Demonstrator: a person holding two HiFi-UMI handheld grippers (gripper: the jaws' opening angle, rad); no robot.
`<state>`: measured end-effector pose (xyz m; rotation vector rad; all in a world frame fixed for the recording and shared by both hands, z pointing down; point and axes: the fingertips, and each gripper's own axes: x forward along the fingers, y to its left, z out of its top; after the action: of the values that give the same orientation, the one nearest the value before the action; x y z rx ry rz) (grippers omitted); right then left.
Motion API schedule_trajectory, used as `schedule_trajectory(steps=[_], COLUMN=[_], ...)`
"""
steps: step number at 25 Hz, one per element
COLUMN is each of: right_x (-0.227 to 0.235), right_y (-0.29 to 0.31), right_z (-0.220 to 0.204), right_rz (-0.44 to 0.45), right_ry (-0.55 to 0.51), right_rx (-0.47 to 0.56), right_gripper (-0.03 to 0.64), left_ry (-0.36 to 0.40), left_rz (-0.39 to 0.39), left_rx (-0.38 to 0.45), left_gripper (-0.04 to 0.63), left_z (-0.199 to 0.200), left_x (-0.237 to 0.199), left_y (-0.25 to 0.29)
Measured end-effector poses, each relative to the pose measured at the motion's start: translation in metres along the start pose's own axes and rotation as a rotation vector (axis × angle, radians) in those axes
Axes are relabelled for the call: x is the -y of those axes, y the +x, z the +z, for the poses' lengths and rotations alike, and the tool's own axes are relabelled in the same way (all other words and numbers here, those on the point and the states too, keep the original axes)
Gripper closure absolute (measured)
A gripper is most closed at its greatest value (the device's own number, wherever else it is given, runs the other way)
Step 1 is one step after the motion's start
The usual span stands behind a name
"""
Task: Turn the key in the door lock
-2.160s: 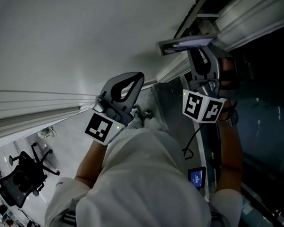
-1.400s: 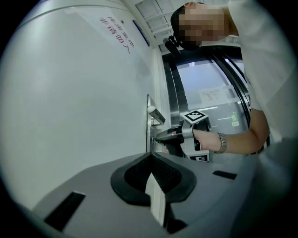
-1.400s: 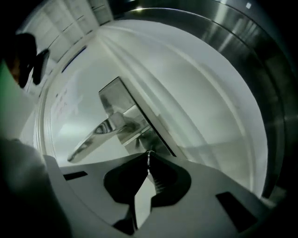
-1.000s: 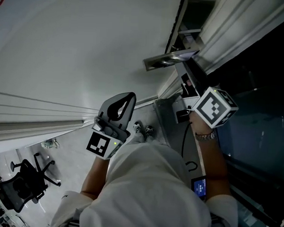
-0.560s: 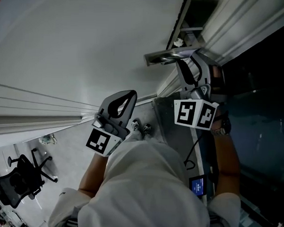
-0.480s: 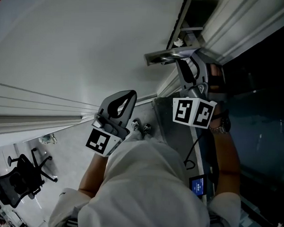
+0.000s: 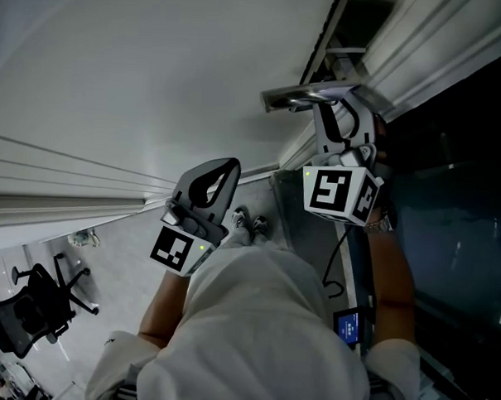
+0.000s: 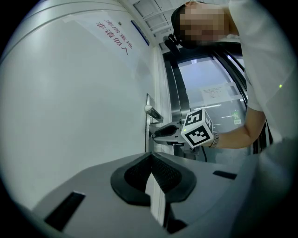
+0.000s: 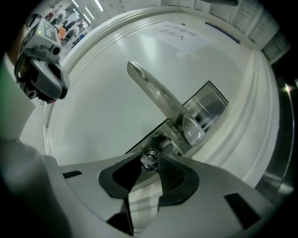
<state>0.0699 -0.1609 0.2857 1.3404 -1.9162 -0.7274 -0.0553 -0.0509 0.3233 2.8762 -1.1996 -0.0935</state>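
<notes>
A small silver key (image 9: 150,160) sticks out of the lock just below the lever door handle (image 9: 158,100) on its metal plate (image 9: 207,109). My right gripper (image 9: 150,162) points at the lock and has just been closing; its two tips now press on the key's head. In the head view the right gripper (image 7: 323,107) sits under the handle (image 7: 301,95), marker cube (image 7: 338,193) toward me. My left gripper (image 7: 230,163) hangs in front of the white door, shut with nothing in it, well left of the lock. The left gripper view shows its tips (image 8: 150,158) together.
The white door (image 7: 156,75) fills the left and centre. Dark glass panels (image 7: 456,229) run along the right, past the metal door frame (image 7: 312,214). A small lit screen (image 7: 346,323) and a cable hang by my right arm. An office chair (image 7: 17,317) stands far left on the floor.
The right gripper has rolled about its own axis by roughly a quarter turn at the lock; its marker cube shows other faces. The left gripper has stayed where it was.
</notes>
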Motion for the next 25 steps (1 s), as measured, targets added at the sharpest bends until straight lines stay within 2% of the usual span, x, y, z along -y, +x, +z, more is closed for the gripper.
schedule_trajectory(steps=[4,7,11,13,14,15,20,23,25], right_x=[0.004,0.006,0.009,0.013,0.015,0.017,0.019,0.022,0.021], right_y=[0.000,0.000,0.001,0.000,0.000,0.000,0.001,0.003,0.004], right_z=[0.002,0.002,-0.001,-0.002,-0.003,-0.004,-0.010,-0.013,-0.020], right_rz=[0.041,0.069,0.140,0.175,0.195,0.215,0.256,0.356,0.392], right_ry=[0.207,0.316,0.565,0.718,0.819,0.919,1.200,1.492,1.684], right_rx=[0.045,0.059,0.084,0.107,0.119,0.128,0.139,0.186,0.187], right_gripper=[0.506,0.506,0.508,0.512,0.540,0.600,0.600,0.600,0.600], left_ry=[0.009,0.006,0.007,0.007,0.007,0.007,0.012,0.005,0.009], left_rz=[-0.013,-0.001,-0.009,-0.018,-0.021,-0.022,-0.022,-0.019,-0.024], left_rx=[0.016,-0.021,0.008,0.001,0.001,-0.002,0.000,0.000,-0.005], left_gripper=[0.588,0.588,0.588,0.588,0.588,0.588,0.588,0.588,0.588], left_z=[0.002,-0.006,0.000,0.000,0.000,0.001,-0.001,0.000,-0.002], left_x=[0.003,0.001,0.004,0.005,0.006,0.006,0.005,0.004,0.004], left_y=[0.000,-0.001,0.002,0.004,0.005,0.005,0.008,0.010,0.011])
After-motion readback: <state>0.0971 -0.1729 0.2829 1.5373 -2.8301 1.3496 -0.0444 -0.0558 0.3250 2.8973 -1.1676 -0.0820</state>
